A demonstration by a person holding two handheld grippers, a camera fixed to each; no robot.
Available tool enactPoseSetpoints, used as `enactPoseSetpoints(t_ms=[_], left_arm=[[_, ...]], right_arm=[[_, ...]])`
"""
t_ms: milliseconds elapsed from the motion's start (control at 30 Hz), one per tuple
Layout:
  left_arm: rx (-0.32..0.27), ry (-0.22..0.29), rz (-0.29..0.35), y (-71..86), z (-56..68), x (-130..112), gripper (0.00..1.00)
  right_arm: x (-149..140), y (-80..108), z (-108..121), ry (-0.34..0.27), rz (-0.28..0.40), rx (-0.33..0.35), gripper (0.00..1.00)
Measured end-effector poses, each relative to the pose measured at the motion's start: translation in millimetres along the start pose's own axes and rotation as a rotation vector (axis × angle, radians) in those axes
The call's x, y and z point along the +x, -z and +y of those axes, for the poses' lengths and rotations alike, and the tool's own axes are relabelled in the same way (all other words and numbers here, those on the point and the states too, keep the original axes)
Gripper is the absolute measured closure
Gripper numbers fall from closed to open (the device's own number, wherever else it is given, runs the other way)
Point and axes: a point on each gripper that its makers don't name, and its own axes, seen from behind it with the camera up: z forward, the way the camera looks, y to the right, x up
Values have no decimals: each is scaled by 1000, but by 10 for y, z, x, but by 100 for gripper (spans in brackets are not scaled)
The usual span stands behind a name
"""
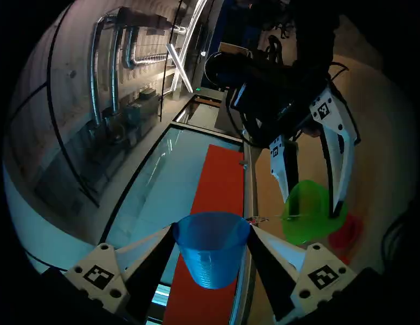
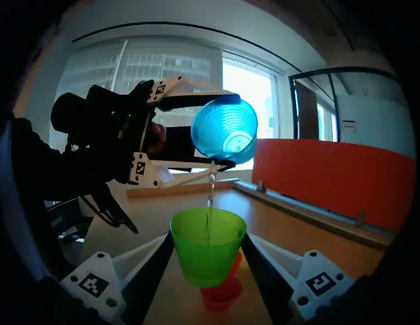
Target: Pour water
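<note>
- Pouring water (image 2: 211, 187) from ribbed blue cup (image 2: 225, 129) clamped in left hand-held gripper (image 1: 211, 241).
- Smooth green cup (image 2: 207, 254) clamped in right hand-held gripper (image 2: 208, 244).
- Wooden surface (image 2: 296, 227), orange partition (image 2: 340, 173).

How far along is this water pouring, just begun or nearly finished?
Done: the left gripper holds the blue cup tipped over the green cup, which the right gripper holds. In hand: a thin water stream falls into it. Left: finishing the pour and righting the blue cup. How full the green one is, I cannot tell.
</note>
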Motion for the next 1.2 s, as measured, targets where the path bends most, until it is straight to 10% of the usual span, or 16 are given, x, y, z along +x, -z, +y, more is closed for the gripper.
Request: enactPoseSetpoints(t_ms=[1200], left_arm=[[9, -113, -5, -42, -15, 48, 11]], right_arm=[[20, 16, 23, 3, 5, -9, 10]])
